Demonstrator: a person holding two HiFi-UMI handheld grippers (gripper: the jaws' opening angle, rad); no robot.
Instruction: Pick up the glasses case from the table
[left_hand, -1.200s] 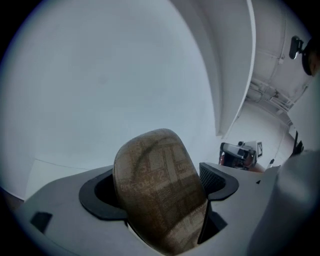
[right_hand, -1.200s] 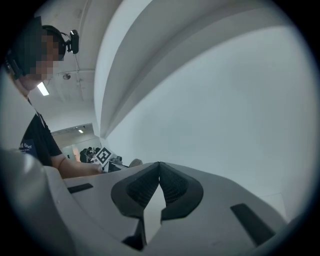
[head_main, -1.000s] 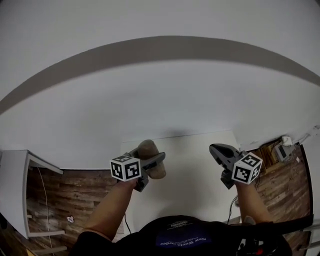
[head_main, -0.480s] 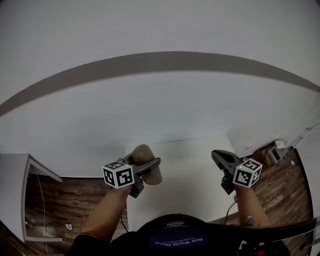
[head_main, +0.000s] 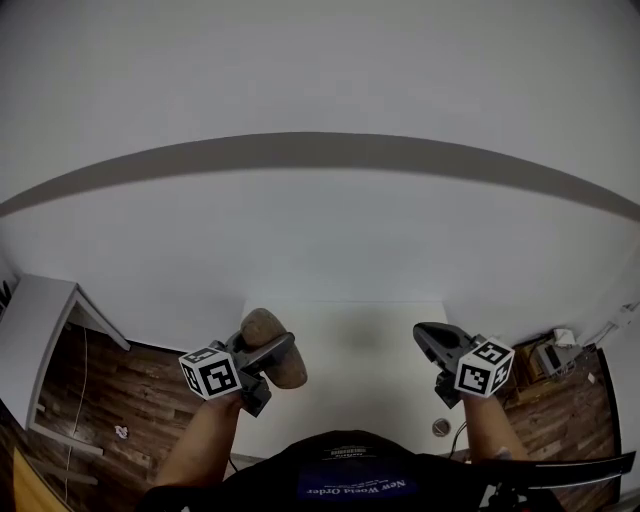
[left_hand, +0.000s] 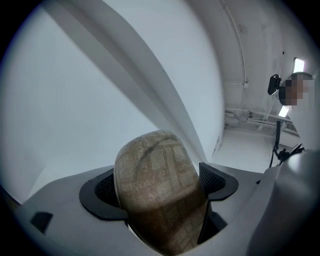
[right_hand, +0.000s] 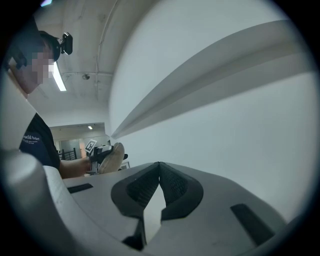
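In the head view, your left gripper (head_main: 262, 352) is clamped on the brown case (head_main: 262, 328), which sits crosswise in the jaws over the near left corner of the white table (head_main: 350, 340). One rounded end of the case pokes out toward the wall (head_main: 320, 230) and the other toward the table's middle. Your right gripper (head_main: 425, 335) hangs over the table's near right edge, well apart from the left one, with its jaws together and nothing in them. Each gripper shows its marker cube, the left (head_main: 211, 372) and the right (head_main: 484, 366), just ahead of your forearms, and wood floor (head_main: 100, 380) shows on both sides of the table. In the left gripper view, the case (left_hand: 155, 185) fills the gap of the left gripper (left_hand: 159, 187). The dark ribbed pads (left_hand: 106, 192) press on its two sides, and its domed, check-patterned end rises past them, tilted a little to the left. The case is closed, so you cannot see what it holds. Behind it there is only the pale wall, with a person standing far off at the right edge. In the right gripper view, the right gripper (right_hand: 159, 167) has its pads meeting at the tips, with a narrow gap lower down and nothing between them. Off to the left in this view you can see the case (right_hand: 114, 156) small and distant, held in the left gripper (right_hand: 100, 155), beside your dark shirt.
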